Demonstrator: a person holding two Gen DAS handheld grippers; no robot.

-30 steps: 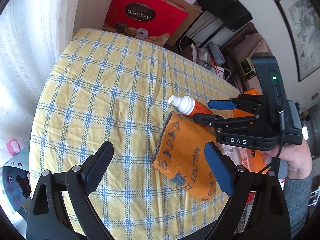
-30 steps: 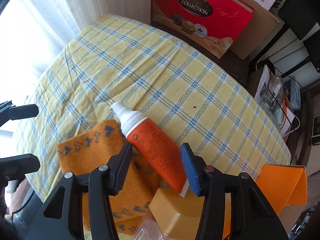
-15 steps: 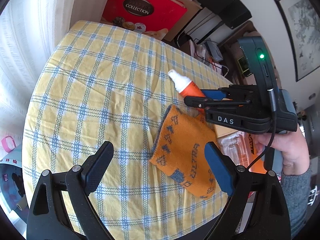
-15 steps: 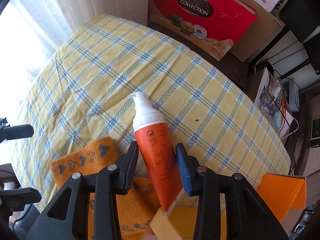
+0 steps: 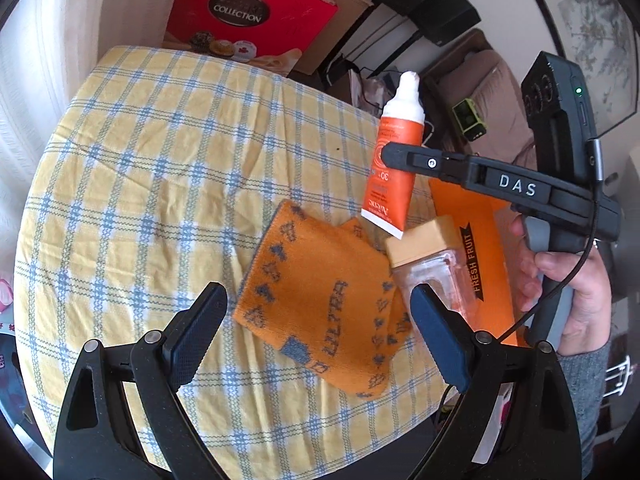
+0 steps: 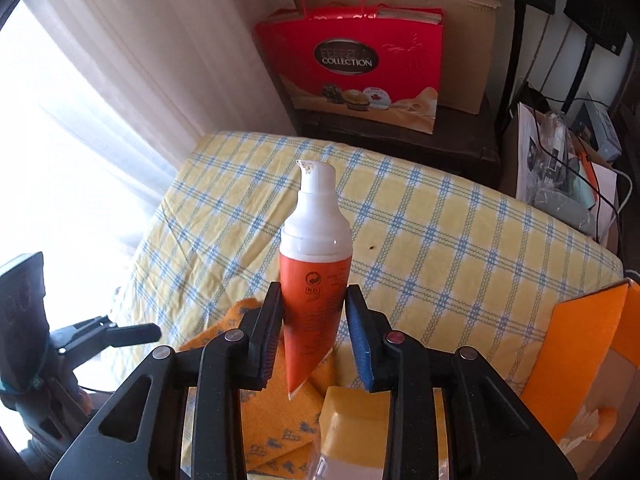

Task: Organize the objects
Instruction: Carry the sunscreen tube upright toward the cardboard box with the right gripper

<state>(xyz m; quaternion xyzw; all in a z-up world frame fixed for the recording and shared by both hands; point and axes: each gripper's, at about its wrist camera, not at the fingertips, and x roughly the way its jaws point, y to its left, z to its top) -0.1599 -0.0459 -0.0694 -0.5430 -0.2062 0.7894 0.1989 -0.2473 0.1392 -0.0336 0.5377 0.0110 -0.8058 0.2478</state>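
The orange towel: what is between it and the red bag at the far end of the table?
Only bare checked tablecloth lies between the orange towel and the red bag; the left wrist view shows it.

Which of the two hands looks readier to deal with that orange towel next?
Left. The left gripper hangs open right over the orange towel and holds nothing, while the right gripper is already shut on the orange tube, lifted off the table.

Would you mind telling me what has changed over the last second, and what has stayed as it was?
The right gripper closed on the orange tube, which had lain across the orange cloth, and lifted it clear, nozzle up. The left gripper stayed open and empty over the cloth; the cloth and the yellow-capped bottle did not move.
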